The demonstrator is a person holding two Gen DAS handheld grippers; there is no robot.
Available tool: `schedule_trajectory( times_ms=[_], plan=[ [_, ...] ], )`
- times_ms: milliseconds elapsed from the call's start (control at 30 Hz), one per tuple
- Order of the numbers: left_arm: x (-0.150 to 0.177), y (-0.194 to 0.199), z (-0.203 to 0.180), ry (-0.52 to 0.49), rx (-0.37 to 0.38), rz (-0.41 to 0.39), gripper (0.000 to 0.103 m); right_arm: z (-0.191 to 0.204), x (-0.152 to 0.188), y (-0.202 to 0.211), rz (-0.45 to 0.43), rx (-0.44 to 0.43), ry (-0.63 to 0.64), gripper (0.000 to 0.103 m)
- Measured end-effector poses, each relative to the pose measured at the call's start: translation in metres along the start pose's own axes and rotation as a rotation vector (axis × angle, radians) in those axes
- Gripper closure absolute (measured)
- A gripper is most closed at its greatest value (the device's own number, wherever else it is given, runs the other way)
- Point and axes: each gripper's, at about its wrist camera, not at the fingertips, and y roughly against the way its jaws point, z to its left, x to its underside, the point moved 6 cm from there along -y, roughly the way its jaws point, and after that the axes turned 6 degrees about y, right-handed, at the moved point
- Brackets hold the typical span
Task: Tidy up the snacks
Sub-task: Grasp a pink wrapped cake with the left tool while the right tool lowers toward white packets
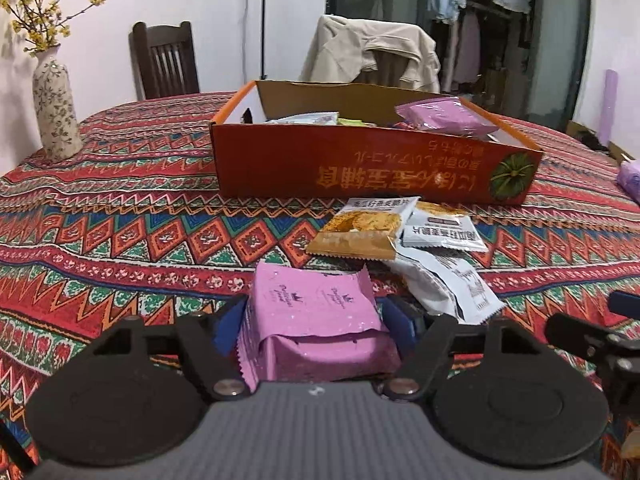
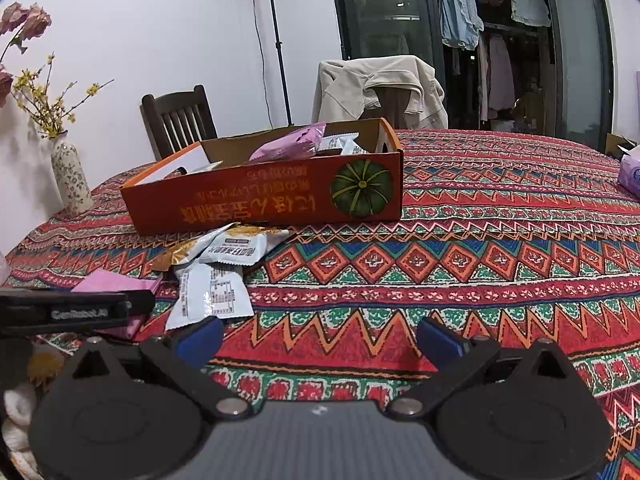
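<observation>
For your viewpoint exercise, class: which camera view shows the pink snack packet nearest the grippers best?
The left wrist view: the pink snack packet fills the space between the left gripper's blue fingers. In the right wrist view only a pink corner shows behind the left gripper's black body.

Pink packet: square, foil, small crown logos; lies on the cloth, nearest of the loose packets, with blue pads touching its left and right sides.
Tan packet: biscuit picture; flat, just before the box, overlapping the white ones.
White packets: two, printed labels; one lies partly over the other.
Box: orange, open-topped, pumpkin print upside down; holds another pink packet and several others.
</observation>
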Motion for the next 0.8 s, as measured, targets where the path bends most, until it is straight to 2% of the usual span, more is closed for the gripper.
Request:
schedule_trajectory(
  times_ms=[167, 433, 800],
  plan=[
    [0.001, 0.009, 0.008, 0.007, 0.032, -0.022, 0.033, 0.001, -0.001, 0.000, 0.003, 0.013, 0.006, 0.000],
    [-0.015, 0.031, 0.029, 0.034, 0.063, -0.118, 0.033, 0.011, -0.007, -0.002, 0.000, 0.017, 0.039, 0.000],
    [-0.042, 0.024, 0.055, 0.061, 0.072, -0.194, 0.033, 0.039, -0.023, -0.020, 0.021, 0.011, 0.107, 0.000]
  ],
)
